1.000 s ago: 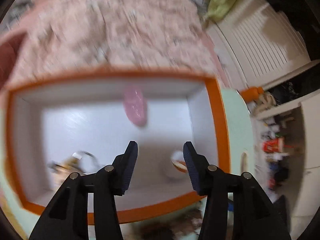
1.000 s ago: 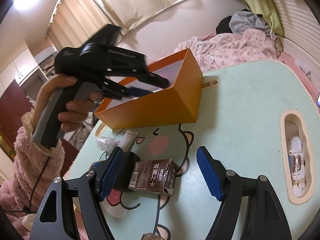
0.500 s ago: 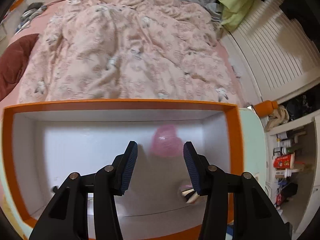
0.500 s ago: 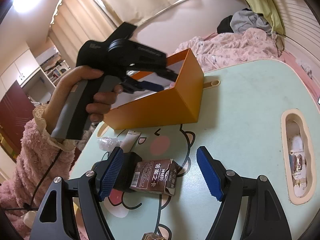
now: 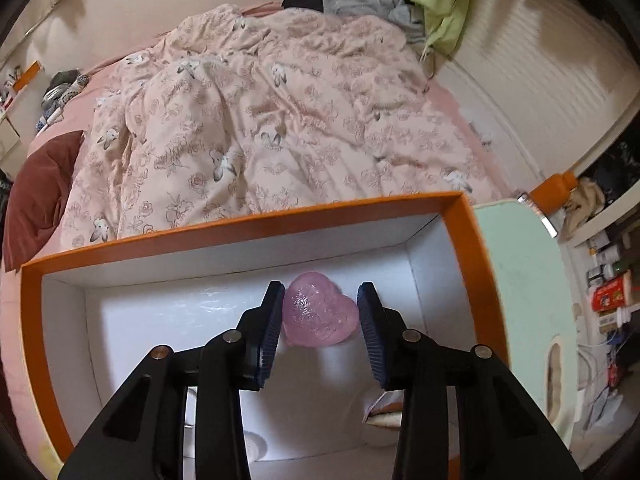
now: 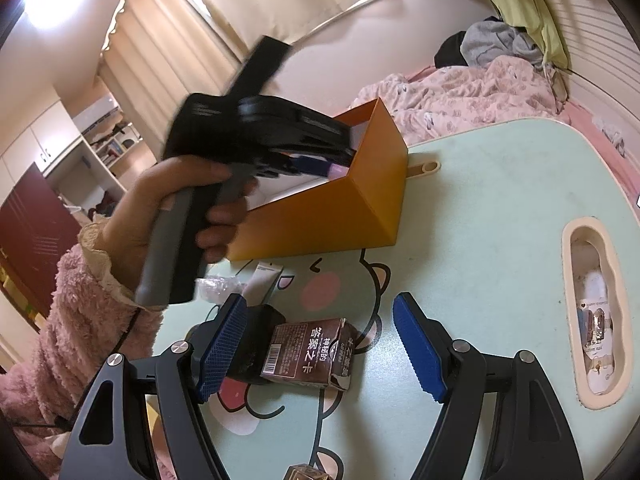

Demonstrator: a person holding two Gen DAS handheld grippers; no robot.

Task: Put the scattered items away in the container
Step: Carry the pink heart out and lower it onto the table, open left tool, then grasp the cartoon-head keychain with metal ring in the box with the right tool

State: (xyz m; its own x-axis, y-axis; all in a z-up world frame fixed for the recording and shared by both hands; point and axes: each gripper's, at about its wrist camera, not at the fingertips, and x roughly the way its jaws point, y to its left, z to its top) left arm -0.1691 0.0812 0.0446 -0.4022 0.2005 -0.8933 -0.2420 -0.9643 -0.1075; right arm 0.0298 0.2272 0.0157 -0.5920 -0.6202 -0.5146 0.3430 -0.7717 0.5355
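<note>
Since a second ago: left gripper (image 5: 320,332) tipped deeper into orange box (image 5: 248,226), jaws closing, narrower but not touching pink heart (image 5: 320,316) on the floor. Right gripper (image 6: 316,348) wide apart over brown carton (image 6: 310,354). Best withdrawn straight up, clear of walls.
</note>
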